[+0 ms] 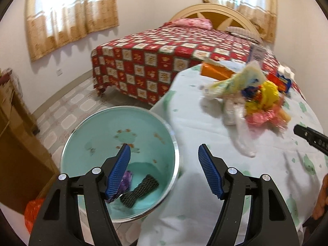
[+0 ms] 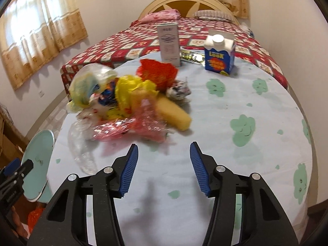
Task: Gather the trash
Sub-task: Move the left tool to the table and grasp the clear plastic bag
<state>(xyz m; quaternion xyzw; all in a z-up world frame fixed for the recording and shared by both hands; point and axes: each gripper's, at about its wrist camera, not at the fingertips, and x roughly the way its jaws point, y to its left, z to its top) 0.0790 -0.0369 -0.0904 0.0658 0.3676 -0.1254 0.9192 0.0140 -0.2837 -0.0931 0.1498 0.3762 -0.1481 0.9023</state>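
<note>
A mint-green bin (image 1: pixel 121 135) stands beside the table's left edge, holding a black foam net (image 1: pixel 139 190) and a purple wrapper (image 1: pixel 126 181). Above its rim the left gripper (image 1: pixel 164 155) hangs with jaws wide and nothing between them. A heap of crumpled wrappers (image 2: pixel 131 100) lies on the tablecloth (image 2: pixel 235 153), left of centre. The right gripper (image 2: pixel 163 153) hovers near the heap, jaws wide and empty. Farther right stand a white box (image 2: pixel 169 43) and a blue carton (image 2: pixel 219 55).
</note>
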